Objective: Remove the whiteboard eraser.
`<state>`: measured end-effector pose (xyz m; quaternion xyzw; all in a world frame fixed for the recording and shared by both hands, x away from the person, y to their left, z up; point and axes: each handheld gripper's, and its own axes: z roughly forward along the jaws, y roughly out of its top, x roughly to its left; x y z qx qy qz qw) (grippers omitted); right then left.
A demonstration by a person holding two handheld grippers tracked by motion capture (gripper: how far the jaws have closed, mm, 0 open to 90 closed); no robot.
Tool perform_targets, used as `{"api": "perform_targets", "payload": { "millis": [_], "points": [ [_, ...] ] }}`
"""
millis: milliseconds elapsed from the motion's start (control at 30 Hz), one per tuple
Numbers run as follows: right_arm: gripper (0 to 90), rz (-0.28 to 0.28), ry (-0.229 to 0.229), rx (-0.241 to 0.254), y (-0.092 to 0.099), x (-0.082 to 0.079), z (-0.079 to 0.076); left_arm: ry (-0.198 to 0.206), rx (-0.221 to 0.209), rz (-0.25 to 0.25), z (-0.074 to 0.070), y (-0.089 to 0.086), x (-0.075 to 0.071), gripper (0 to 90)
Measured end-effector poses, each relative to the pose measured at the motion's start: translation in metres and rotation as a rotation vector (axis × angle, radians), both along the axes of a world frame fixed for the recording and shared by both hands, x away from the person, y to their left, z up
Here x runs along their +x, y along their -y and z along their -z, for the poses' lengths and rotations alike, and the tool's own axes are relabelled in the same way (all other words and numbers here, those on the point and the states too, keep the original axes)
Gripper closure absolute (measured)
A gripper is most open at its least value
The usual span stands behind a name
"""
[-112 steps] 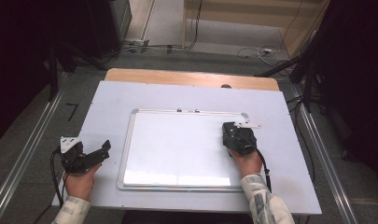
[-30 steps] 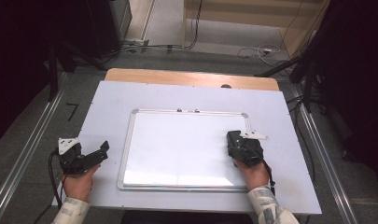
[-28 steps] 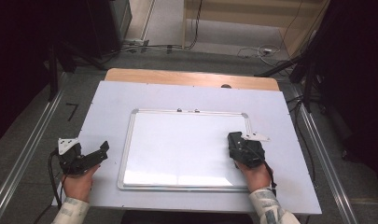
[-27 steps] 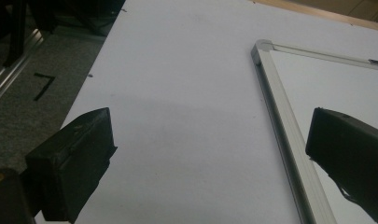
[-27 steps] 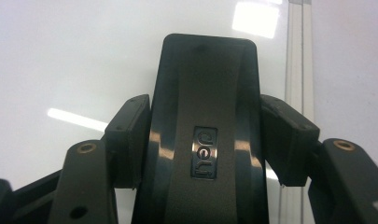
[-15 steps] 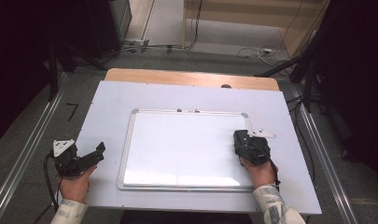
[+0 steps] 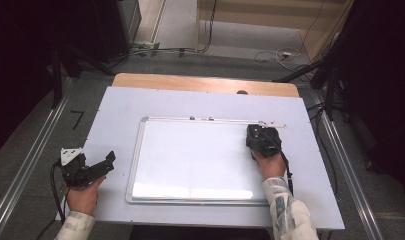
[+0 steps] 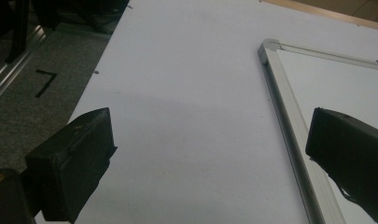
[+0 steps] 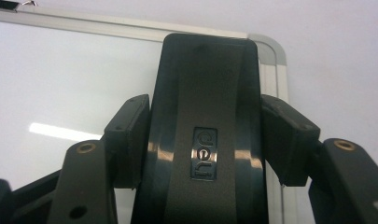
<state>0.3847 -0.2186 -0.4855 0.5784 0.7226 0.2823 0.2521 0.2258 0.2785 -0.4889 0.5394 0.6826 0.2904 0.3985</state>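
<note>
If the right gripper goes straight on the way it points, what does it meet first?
Probably the whiteboard's top frame: the right gripper, shut on a black eraser, points at it, near the corner.

The right gripper sits right of centre in the high view, its hand and patterned sleeve rising from the bottom edge. Its jaws are clamped on a black eraser. At lower left, the left gripper points rightward, jaws spread wide, seemingly just above the surface.
</note>
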Motion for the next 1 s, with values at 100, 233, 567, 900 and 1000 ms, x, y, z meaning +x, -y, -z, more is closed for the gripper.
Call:
{"api": "perform_targets", "payload": {
  "millis": [100,233,567,900,1000],
  "points": [
    [36.9,-0.015,0.006,-0.004,-0.004,0.003,0.000,0.000,0.001,0.000,0.000,0.000,0.000,1.5],
    [36.9,-0.027,0.007,0.004,-0.009,0.002,0.000,0.000,0.006,0.002,0.000,0.001,0.001,1.5],
    [37.0,-0.099,-0.002,0.040,-0.021,-0.018,0.000,0.000,-0.001,0.000,0.000,0.000,0.001,1.5],
    [37.0,-0.128,0.050,0.078,-0.015,-0.049,-0.017,0.000,-0.001,0.000,0.000,0.000,0.001,1.5],
    [37.0,-0.128,0.064,0.077,-0.010,-0.057,-0.024,0.004,-0.002,0.000,-0.001,0.000,0.001,1.5]
  ]
}}
